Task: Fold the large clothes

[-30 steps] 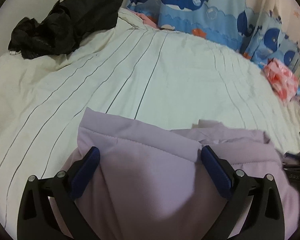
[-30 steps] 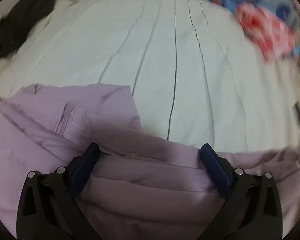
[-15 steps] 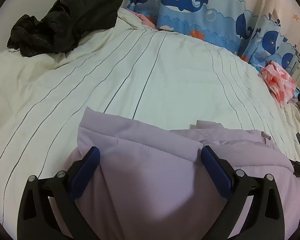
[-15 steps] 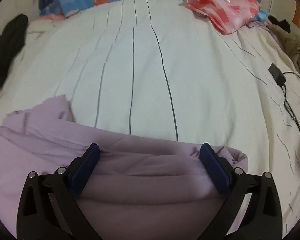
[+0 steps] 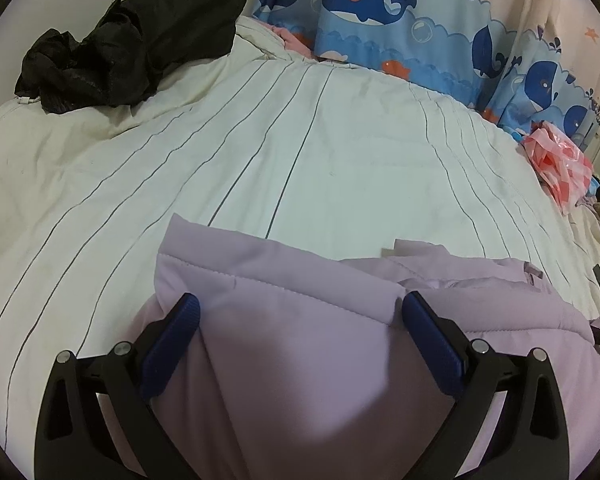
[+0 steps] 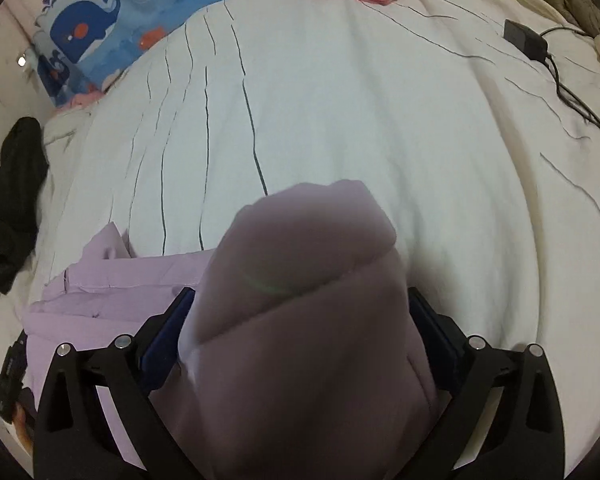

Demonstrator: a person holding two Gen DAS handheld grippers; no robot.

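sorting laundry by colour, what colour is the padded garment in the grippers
Pale lilac jacket, plain with stitched seams; clearest in the left wrist view.

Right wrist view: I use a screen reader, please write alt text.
A bunched fold of lilac quilted coat fills the space between the right gripper's blue fingers. Behind it lies a white striped bed cover, a black charger far right.

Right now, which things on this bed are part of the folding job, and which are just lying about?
Job:
lilac padded garment
left claw
right claw
striped white bedcover, the work surface

Lying about:
black clothing heap
pink plastic bag
black charger and cable
whale-print fabric
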